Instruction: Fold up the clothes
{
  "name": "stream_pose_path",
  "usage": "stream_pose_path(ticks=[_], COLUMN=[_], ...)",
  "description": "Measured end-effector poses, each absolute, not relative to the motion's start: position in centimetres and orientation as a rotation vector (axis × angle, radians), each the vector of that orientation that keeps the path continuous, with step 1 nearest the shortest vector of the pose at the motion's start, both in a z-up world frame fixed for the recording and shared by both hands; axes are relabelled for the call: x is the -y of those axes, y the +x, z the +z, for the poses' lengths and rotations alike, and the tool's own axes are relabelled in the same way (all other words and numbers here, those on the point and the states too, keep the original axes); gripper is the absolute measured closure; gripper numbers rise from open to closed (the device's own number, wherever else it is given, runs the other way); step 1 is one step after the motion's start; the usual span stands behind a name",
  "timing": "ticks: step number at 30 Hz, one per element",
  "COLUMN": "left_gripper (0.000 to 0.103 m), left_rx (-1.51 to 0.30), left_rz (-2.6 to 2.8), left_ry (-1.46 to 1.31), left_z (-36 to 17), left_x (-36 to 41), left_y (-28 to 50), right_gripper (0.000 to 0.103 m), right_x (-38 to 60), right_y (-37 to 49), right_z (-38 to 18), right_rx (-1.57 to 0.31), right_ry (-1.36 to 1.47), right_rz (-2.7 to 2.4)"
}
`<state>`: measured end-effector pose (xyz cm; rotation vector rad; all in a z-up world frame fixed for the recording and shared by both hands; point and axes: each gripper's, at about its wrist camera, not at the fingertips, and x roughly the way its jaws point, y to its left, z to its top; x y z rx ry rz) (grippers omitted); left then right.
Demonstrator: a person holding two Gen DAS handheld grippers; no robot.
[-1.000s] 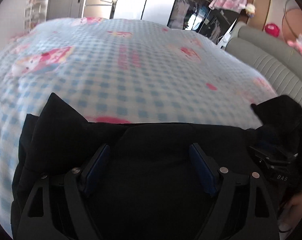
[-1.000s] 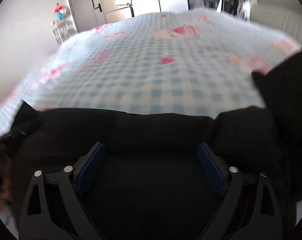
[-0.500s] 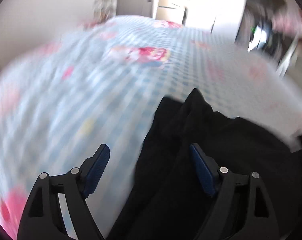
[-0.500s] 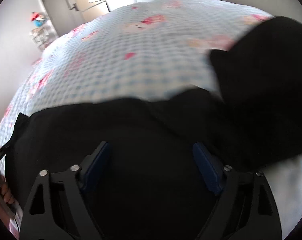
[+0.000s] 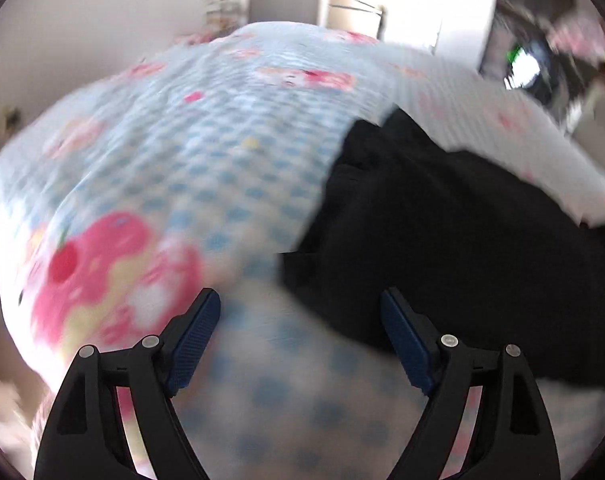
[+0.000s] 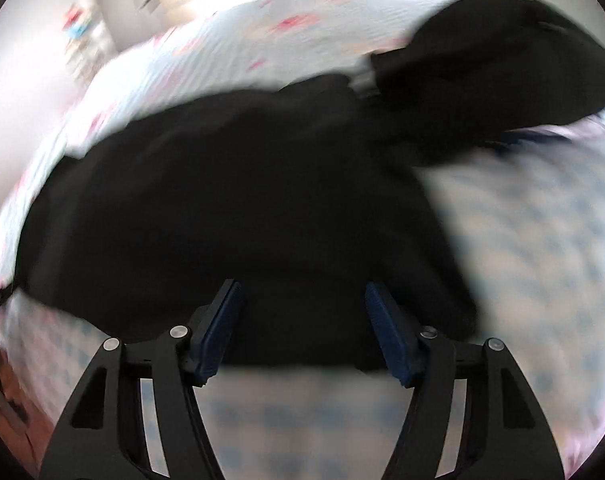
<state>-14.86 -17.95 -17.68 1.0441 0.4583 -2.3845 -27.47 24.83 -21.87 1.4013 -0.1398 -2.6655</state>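
The left gripper tilts steeply down toward the bed, its blue-padded jaws spread wide with only the blue-checked bedsheet showing between them. Nothing is in its grip. The black garment lies ahead and to the right of this claw, its near edge passing just beyond the right finger; whether cloth and finger touch cannot be told through the blur. From here the garment's long axis runs diagonally, from a pointed corner far ahead down toward the lower right.

The right gripper also points steeply downward. Its jaws are closing, and the pads do not yet press on anything; the near hem of the black garment sits just ahead of and between the fingertips. In this view the garment spreads broadly left to right in front of the claw, and a folded lobe rises ahead to the right. The checked sheet shows to the right and below.
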Motion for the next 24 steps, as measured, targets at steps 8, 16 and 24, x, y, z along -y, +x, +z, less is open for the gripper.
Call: stream_pose_path(ticks=[8, 16, 24], left_gripper=[0.022, 0.024, 0.044], left_rx=[-1.029, -1.222, -1.187], left_rz=[-2.664, -2.613, -2.562], left_ry=[1.092, 1.192, 1.008], left_z=[-18.1, -20.8, -20.0], left_x=[17.9, 17.4, 21.0], left_y=[-12.6, -16.9, -17.8], right_gripper=[0.015, 0.015, 0.023], right_x=[-31.1, -26.4, -25.7], right_y=[-21.6, -25.7, -28.3], right_z=[-20.9, -23.5, -24.2], right_rx=[0.552, 0.752, 0.797], right_ry=[1.45, 1.413, 1.345], right_rz=[-2.693, -2.407, -2.569])
